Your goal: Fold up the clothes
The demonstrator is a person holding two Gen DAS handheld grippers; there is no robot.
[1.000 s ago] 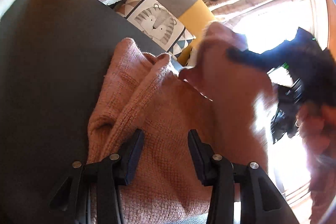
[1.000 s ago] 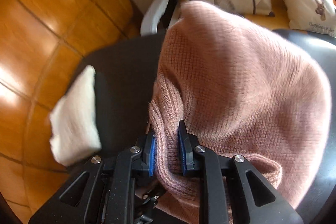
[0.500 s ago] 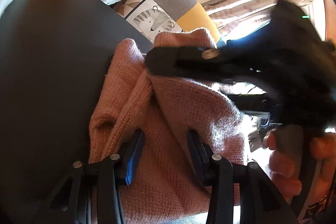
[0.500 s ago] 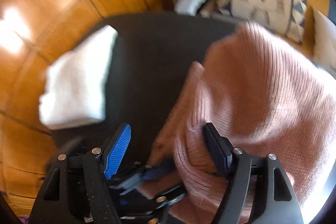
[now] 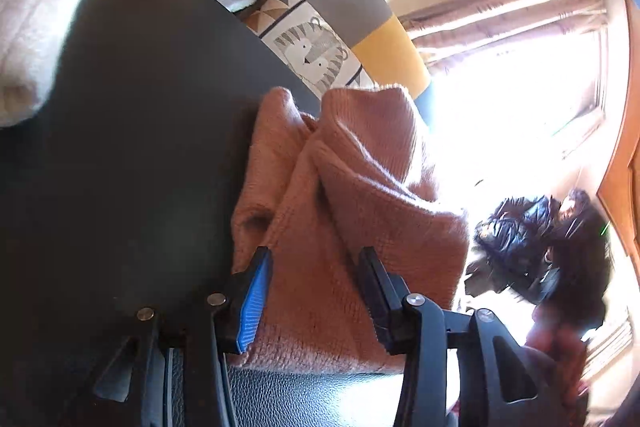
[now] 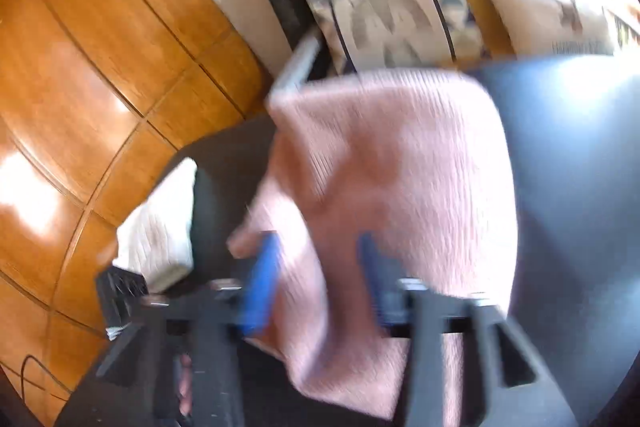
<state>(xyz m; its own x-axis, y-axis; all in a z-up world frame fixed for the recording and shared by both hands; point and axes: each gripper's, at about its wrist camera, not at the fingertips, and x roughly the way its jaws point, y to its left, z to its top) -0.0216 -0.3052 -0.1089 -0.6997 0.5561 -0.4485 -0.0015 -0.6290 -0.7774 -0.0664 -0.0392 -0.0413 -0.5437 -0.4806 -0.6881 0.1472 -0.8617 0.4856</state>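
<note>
Straddling pink sweater (image 5: pixel 344 227) | left gripper (image 5: pixel 316 267) wide | right gripper (image 6: pixel 320 267) wide | bare dark table (image 5: pixel 120 167) leftward

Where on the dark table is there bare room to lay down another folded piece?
Bare dark table lies between the white folded cloth and the pink sweater. The right wrist view, blurred, shows more bare table right of the sweater. The sweater fills the middle, under both grippers' open fingers.
</note>
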